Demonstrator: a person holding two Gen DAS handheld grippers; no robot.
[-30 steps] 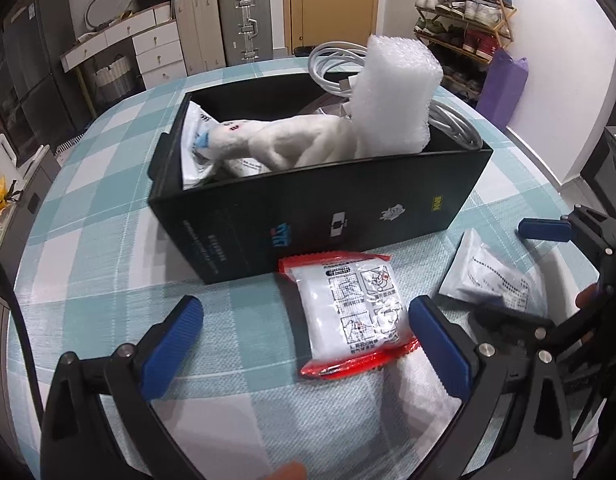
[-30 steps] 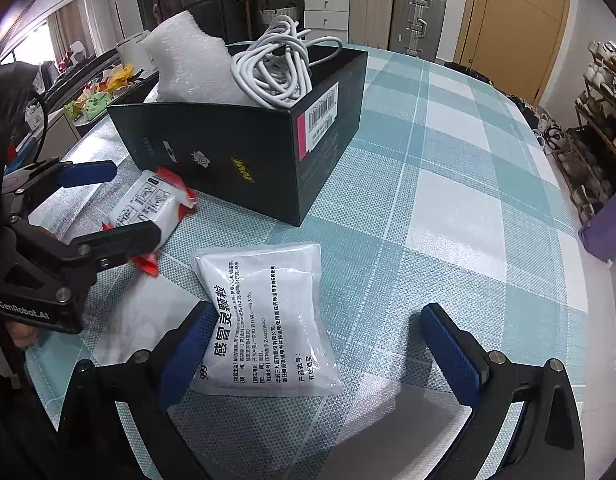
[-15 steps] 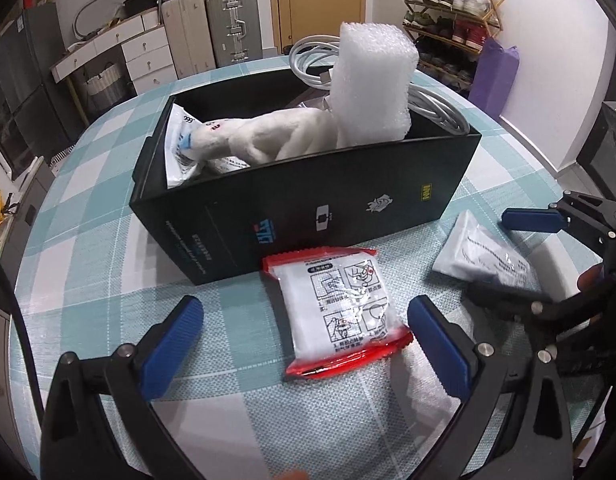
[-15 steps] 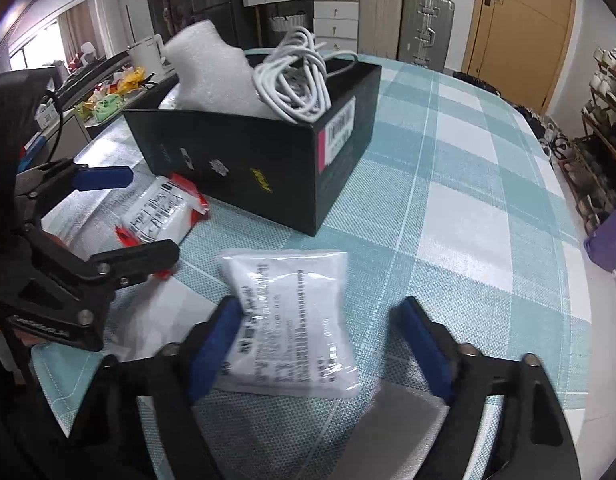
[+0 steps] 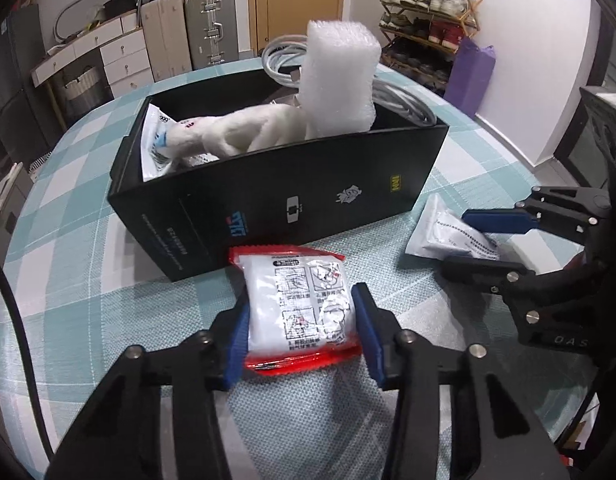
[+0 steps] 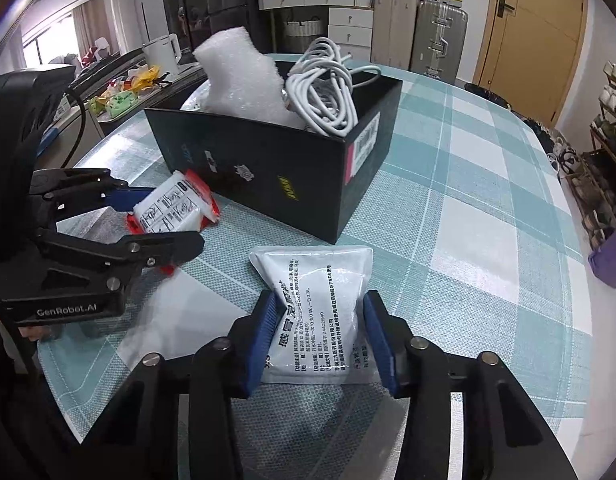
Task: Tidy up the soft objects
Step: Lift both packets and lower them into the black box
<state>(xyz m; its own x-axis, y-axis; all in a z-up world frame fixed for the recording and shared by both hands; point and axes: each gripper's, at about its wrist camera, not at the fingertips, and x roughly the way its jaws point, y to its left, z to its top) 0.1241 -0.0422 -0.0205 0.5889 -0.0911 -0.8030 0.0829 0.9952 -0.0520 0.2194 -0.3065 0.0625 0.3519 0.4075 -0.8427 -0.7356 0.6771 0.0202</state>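
The left gripper (image 6: 164, 216) body has "GenRobot.AI" printed on it, lower left of the right wrist view. The white sachet (image 6: 321, 316) between the blue pads carries Chinese print plus "24402940". A packet in the black box (image 5: 308, 200) reads "999".

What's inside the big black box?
The black box holds a white foam block standing up, a white plush toy, a coil of white cable and a white packet. Anything beneath them is hidden.
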